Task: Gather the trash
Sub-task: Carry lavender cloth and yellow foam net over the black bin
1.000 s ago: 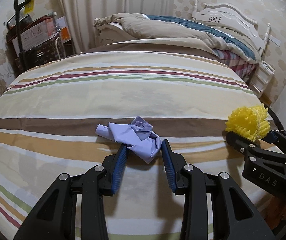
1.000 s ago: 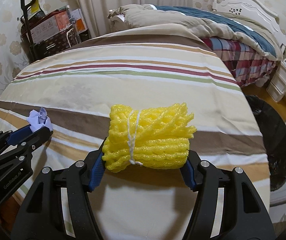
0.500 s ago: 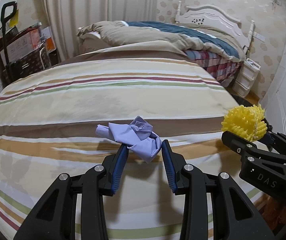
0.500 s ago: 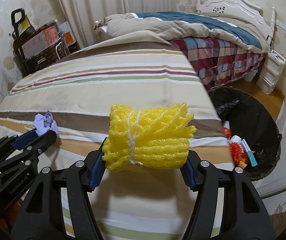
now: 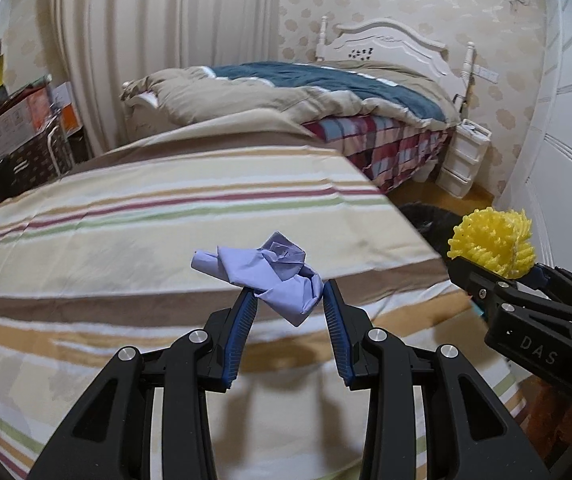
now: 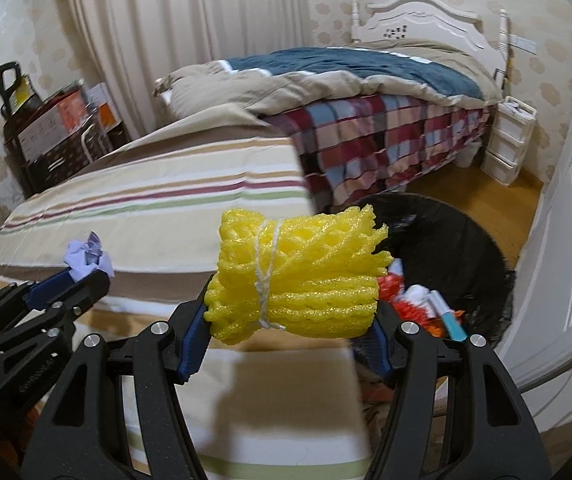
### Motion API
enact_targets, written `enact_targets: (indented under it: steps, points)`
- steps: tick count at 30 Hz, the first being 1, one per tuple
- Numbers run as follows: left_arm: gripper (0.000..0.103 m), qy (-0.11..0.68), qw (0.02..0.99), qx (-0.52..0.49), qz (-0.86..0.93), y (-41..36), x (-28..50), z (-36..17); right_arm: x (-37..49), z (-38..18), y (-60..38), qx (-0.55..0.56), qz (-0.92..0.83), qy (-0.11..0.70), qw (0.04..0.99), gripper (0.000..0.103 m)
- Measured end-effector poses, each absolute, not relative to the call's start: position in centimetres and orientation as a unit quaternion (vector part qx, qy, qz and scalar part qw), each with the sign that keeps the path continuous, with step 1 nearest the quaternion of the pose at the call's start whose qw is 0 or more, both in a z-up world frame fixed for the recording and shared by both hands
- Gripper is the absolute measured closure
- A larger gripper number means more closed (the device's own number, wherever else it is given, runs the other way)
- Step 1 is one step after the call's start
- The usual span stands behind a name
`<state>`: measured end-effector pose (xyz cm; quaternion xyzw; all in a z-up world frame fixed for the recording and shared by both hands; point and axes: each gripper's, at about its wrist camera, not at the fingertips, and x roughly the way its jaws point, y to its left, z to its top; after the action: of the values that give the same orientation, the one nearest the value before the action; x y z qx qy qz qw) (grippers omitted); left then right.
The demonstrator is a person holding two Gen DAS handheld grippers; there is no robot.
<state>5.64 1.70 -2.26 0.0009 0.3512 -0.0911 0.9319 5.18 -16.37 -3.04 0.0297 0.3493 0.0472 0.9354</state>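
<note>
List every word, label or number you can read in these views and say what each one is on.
"DAS": on the black body of the right tongs, seen from the left wrist view.
Embossed lettering on the black body of the left tongs: too blurred to read.
Printing on the cardboard boxes by the wall: too small to read.

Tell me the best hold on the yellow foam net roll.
Grip the yellow foam net roll across its two open ends, coming level from the near side, as the right tool does now. The white string cinches it, and the soft mesh compresses lengthwise.
</note>
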Motion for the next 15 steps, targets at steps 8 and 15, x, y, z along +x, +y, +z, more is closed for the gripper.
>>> enact_targets:
  steps: [8,15]
  points:
    - [0.065,0.335,0.934,0.02,-0.121,-2.7,7.3,-1.5,6.5,-2.8,-21.3,0.044,-0.001,0.338,0.94,0.041]
    - [0.065,0.333,0.931,0.023,-0.146,-6.2,9.8,-1.3,8.0,-2.6,-24.9,0.036,-0.042,0.323,0.945,0.041]
